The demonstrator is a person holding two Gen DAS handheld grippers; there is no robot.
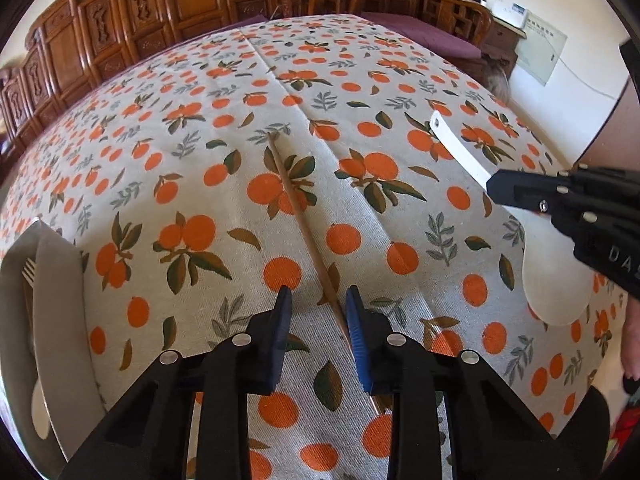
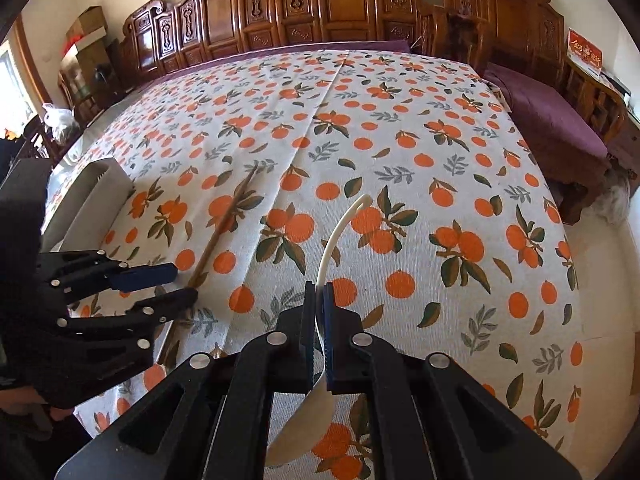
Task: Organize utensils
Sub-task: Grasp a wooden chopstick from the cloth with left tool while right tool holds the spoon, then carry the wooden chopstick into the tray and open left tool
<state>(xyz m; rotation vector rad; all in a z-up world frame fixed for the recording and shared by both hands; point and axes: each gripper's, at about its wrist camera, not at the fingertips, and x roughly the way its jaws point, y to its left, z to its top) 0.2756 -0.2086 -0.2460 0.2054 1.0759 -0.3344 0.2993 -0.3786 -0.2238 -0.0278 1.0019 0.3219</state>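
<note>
Orange-print tablecloth [image 1: 192, 128]: your left gripper [image 1: 316, 300] straddles the chopstick [image 1: 298, 220] with fingers apart, your right gripper [image 2: 319, 292] pinches the white spoon [image 2: 336, 236] thinly, so tilting may slip it.

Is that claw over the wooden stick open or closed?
Open. The left gripper has its blue fingers spread either side of the chopstick, a clear gap between them.

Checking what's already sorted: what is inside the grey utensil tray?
Inside the grey utensil tray, a metal fork and a white spoon's bowl show; the tray's wall hides the rest.
</note>
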